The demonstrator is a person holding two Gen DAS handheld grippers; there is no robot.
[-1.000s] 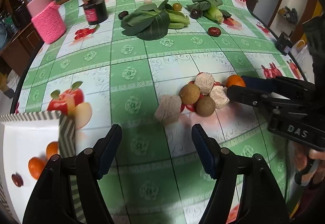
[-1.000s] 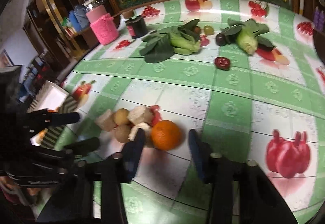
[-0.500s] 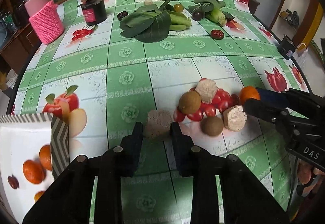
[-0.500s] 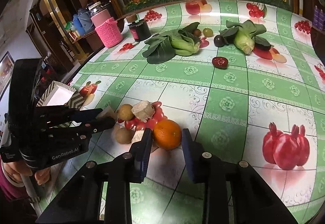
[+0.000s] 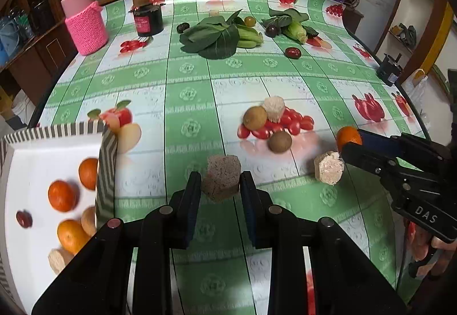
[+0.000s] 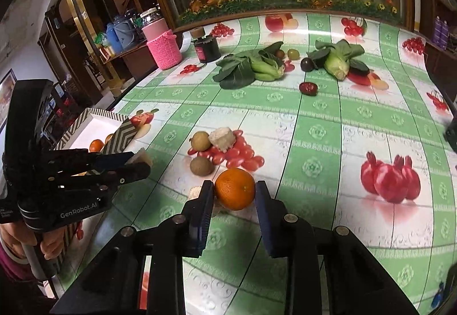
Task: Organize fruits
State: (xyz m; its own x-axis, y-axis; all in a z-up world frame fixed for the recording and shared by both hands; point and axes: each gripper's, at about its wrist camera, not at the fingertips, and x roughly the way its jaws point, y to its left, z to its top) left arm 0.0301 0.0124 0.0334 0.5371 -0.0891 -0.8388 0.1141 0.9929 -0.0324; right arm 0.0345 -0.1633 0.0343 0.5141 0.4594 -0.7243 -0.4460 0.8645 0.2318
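Because the orange (image 6: 234, 192) looked firm, smooth-skinned and round, liable to roll out of a shallow pinch, you held it across its widest part with the right gripper (image 6: 234, 200) clenched on it at the lower centre of the right wrist view. Your left gripper (image 5: 220, 186) was clamped on the flat sides of the tan block (image 5: 221, 178), a rough, porous, crumbly-looking piece probably light, at lower centre, with the striped box (image 5: 106, 160) at lower left.

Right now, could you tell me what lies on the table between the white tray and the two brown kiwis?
In the left wrist view, only bare tablecloth lies between the white tray and the kiwis; the left gripper holds a tan block nearer the camera.
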